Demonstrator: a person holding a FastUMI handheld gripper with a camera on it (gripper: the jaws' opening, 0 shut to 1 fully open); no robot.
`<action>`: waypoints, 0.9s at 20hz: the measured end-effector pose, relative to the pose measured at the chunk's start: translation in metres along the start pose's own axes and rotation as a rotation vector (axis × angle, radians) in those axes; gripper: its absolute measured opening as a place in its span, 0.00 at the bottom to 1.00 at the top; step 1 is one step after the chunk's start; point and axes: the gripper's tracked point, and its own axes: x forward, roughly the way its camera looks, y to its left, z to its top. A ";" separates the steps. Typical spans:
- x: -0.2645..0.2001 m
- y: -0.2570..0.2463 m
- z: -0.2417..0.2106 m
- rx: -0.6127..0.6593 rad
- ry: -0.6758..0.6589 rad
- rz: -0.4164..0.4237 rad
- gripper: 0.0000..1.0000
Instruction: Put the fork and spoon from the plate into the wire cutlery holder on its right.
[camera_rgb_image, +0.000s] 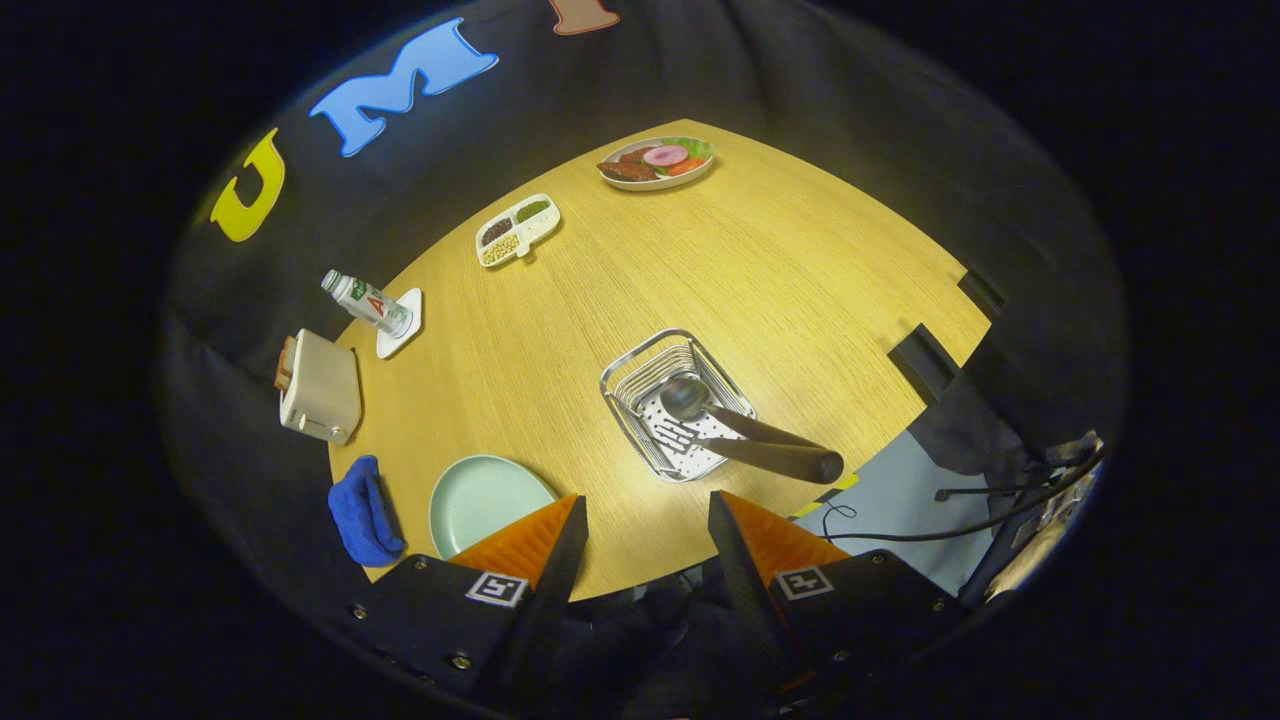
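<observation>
The wire cutlery holder (676, 403) stands on the wooden table (780, 270), just ahead of my fingers. A spoon (688, 396) and a fork (676, 437) lie inside it, heads down in the basket, their dark handles sticking out over its rim toward the table's near right edge. A pale green plate (482, 500) with nothing on it sits left of the holder, beside my left finger. My gripper (645, 520) hovers high above the table's near edge, open, with nothing between its fingers.
At the left edge are a blue cloth (362, 515), a beige toaster (320, 386) and a bottle (366, 302) lying on a white coaster. Farther back sit a divided dish of beans (516, 228) and a plate of food (656, 162). Cables (960, 520) trail off the right side.
</observation>
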 end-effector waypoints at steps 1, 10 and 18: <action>-0.002 0.006 0.002 -0.011 -0.015 0.012 0.75; -0.058 0.055 0.079 -0.176 -0.433 0.090 0.75; -0.094 0.088 0.111 -0.282 -0.621 0.095 0.75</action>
